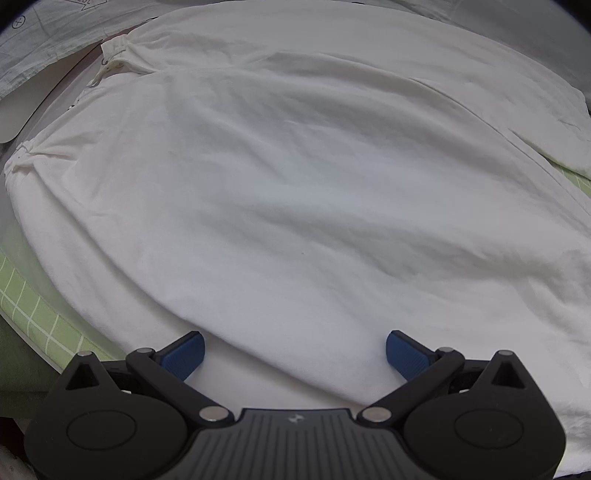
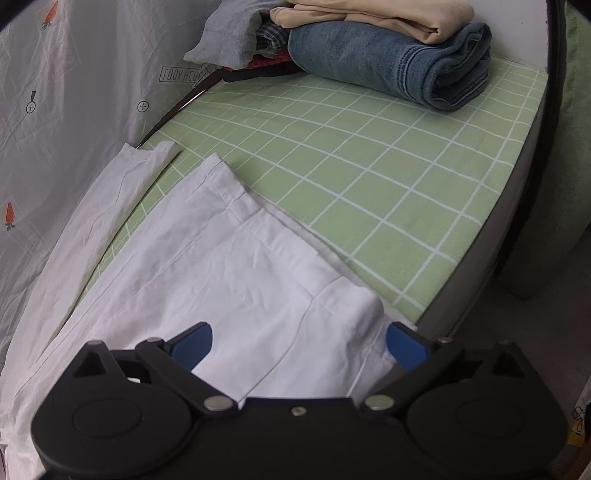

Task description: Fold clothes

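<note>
Flat white trousers (image 2: 221, 258), green-checked sheet (image 2: 369, 166)

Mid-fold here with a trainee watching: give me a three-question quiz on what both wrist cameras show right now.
1. True or false: the right gripper is clamped on the white garment.
2. Multiple choice: what lies on top of the folded jeans? A) a beige garment B) a red towel C) nothing
3. Fill in: the sheet under the clothes is ____ with white grid lines.

Key: 1. False; its jaws stand apart, as do the left gripper's. 2. A, the beige garment. 3. Green.
</note>
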Demonstrator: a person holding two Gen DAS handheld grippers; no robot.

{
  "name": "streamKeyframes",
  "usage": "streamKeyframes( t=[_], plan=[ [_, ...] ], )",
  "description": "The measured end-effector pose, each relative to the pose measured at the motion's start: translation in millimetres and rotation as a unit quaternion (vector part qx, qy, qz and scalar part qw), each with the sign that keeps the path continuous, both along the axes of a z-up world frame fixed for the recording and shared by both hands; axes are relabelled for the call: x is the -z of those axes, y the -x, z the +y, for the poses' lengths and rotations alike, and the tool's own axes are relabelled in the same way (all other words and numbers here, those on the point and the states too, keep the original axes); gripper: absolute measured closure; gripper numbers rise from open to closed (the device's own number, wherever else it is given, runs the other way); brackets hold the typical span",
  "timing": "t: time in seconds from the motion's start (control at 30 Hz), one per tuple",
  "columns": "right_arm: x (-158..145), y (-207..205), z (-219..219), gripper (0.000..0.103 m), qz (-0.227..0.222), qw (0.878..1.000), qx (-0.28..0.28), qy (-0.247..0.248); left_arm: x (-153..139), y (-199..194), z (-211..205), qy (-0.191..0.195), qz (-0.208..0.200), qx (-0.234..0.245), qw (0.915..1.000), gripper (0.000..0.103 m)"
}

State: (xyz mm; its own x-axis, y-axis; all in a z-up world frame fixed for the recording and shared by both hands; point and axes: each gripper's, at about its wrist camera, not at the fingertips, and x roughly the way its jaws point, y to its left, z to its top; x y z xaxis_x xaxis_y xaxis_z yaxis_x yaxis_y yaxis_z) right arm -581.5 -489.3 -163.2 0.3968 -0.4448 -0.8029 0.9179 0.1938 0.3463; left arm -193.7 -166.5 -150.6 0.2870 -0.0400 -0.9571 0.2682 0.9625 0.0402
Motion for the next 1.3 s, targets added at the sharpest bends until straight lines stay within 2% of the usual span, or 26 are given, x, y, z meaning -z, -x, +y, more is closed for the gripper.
streamKeyframes(
  t=[0.2,0.3,0.37,0.43,0.47,0.5,0.6,0.7,0.87,0.97,1.0,1.03,1.07,1.13,1.2,1.27,1.3],
  plan=[
    [0,-26,6,0.02,0.115,0.992,-0.053,0.028,0,-1,2,0.005,0.001,0.004,1.0,0.0],
    [0,-32,9,0.031,0.152,0.986,-0.063,0.038,-2,-3,5,0.009,0.0,0.006,0.9999,0.0],
    [-2,-31,10,0.041,0.161,0.985,-0.055,0.042,-5,-4,10,0.012,-0.003,0.007,0.9999,0.0],
    [-4,-29,10,0.068,0.15,0.987,-0.047,0.041,-8,-7,17,0.018,-0.007,0.007,0.9998,0.0],
    [-5,-28,10,0.074,0.14,0.988,-0.042,0.039,-10,-9,22,0.023,-0.009,0.005,0.9997,0.0],
    [-7,-29,9,0.086,0.13,0.99,-0.038,0.039,-13,-11,28,0.028,-0.012,0.002,0.9995,0.0],
    [-20,-36,8,0.092,0.102,0.993,-0.028,0.047,-22,-19,40,0.038,-0.027,-0.013,0.9988,0.0],
    [-37,-48,4,0.093,0.074,0.995,-0.026,0.063,-31,-32,56,0.047,-0.043,-0.035,0.9973,0.0],
    [-76,-87,-15,0.093,0.008,0.993,-0.038,0.111,-43,-62,111,0.069,-0.07,-0.095,0.9906,0.0],
    [-94,-115,-28,0.093,-0.081,0.986,-0.04,0.141,-43,-76,140,0.073,-0.082,-0.131,0.9854,0.0],
    [-92,-123,-32,0.093,-0.112,0.984,-0.03,0.133,-41,-80,150,0.07,-0.083,-0.143,0.9836,0.0],
    [-84,-131,-36,0.092,-0.123,0.985,-0.022,0.115,-41,-85,160,0.067,-0.085,-0.157,0.9816,0.0],
    [-72,-142,-41,0.091,-0.115,0.989,-0.022,0.093,-41,-90,170,0.065,-0.087,-0.17,0.9794,0.0],
    [-47,-161,-48,0.081,-0.093,0.994,-0.019,0.047,-38,-98,186,0.066,-0.085,-0.192,0.9755,0.0],
    [-35,-164,-42,0.08,-0.073,0.997,0.004,0.026,-37,-107,203,0.064,-0.084,-0.206,0.9729,0.0],
    [-31,-162,-32,0.062,-0.066,0.997,0.028,0.023,-36,-114,216,0.057,-0.089,-0.208,0.9723,0.0],
    [-33,-160,-26,0.049,-0.062,0.997,0.037,0.032,-34,-117,221,0.055,-0.091,-0.21,0.9719,0.0]
  ],
)
